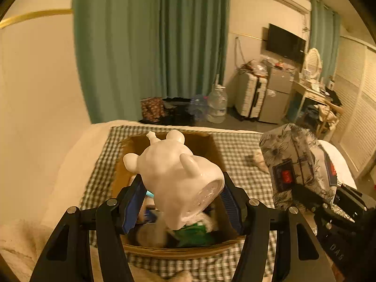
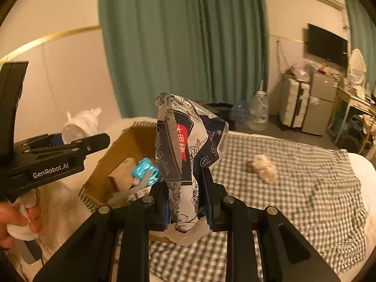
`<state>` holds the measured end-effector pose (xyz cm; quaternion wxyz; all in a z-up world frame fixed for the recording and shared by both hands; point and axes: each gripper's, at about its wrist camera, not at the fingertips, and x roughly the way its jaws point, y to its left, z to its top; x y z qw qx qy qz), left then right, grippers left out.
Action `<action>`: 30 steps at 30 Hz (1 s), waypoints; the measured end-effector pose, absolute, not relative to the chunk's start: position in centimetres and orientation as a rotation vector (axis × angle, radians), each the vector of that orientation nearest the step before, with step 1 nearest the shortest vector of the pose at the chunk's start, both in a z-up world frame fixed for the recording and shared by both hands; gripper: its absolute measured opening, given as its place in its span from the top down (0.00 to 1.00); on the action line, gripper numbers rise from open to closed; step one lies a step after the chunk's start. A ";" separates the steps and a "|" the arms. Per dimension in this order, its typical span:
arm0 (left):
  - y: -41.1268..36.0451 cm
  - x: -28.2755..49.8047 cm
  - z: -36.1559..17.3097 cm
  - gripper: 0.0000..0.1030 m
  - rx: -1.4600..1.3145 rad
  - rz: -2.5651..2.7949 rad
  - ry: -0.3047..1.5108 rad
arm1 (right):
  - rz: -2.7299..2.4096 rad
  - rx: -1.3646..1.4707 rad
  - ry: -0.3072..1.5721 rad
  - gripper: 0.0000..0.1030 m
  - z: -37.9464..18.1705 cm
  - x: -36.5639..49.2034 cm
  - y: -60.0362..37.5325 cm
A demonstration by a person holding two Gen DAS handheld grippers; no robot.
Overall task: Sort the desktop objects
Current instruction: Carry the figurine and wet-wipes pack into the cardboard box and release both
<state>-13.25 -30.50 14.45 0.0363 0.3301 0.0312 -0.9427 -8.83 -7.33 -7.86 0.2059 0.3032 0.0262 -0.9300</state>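
My left gripper (image 1: 182, 193) is shut on a white ceramic animal figurine (image 1: 178, 176) and holds it tilted above an open cardboard box (image 1: 211, 148) that holds several items. The figurine (image 2: 81, 123) and the left gripper (image 2: 61, 150) also show at the left of the right wrist view. My right gripper (image 2: 185, 197) is shut on a floral-printed tissue pack (image 2: 188, 145) with a red label, held upright beside the box (image 2: 122, 145). The pack (image 1: 293, 159) shows at the right of the left wrist view. A blue packet (image 2: 148, 171) and a wooden block (image 2: 123, 174) lie in the box.
The box stands on a green checked cloth (image 2: 293, 188) over a bed. A small beige crumpled object (image 2: 263, 166) lies on the cloth to the right. Beyond are teal curtains (image 1: 152, 47), a water jug (image 1: 217, 103), a suitcase (image 1: 251, 96) and a desk.
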 end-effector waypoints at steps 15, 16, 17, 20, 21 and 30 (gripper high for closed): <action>-34.4 -15.2 7.8 0.39 1.095 -2.847 0.145 | -2.522 0.998 0.081 0.75 -13.3 -14.8 -12.8; -34.5 -15.3 7.6 0.39 1.098 -2.842 0.149 | -2.525 1.000 0.071 0.73 -13.4 -14.8 -13.2; -34.6 -15.3 7.4 0.37 1.096 -2.837 0.156 | -2.533 0.998 0.055 0.71 -13.5 -15.1 -13.1; -34.8 -15.1 7.2 0.15 1.059 -2.819 0.144 | -2.565 0.971 0.015 0.40 -13.3 -15.1 -13.0; -34.8 -14.9 7.2 0.11 1.043 -2.806 0.132 | -2.589 0.952 0.002 0.35 -13.2 -15.0 -12.6; -33.1 -14.2 6.3 0.06 1.090 -2.770 0.082 | -2.678 0.891 -0.077 0.28 -11.7 -13.5 -8.2</action>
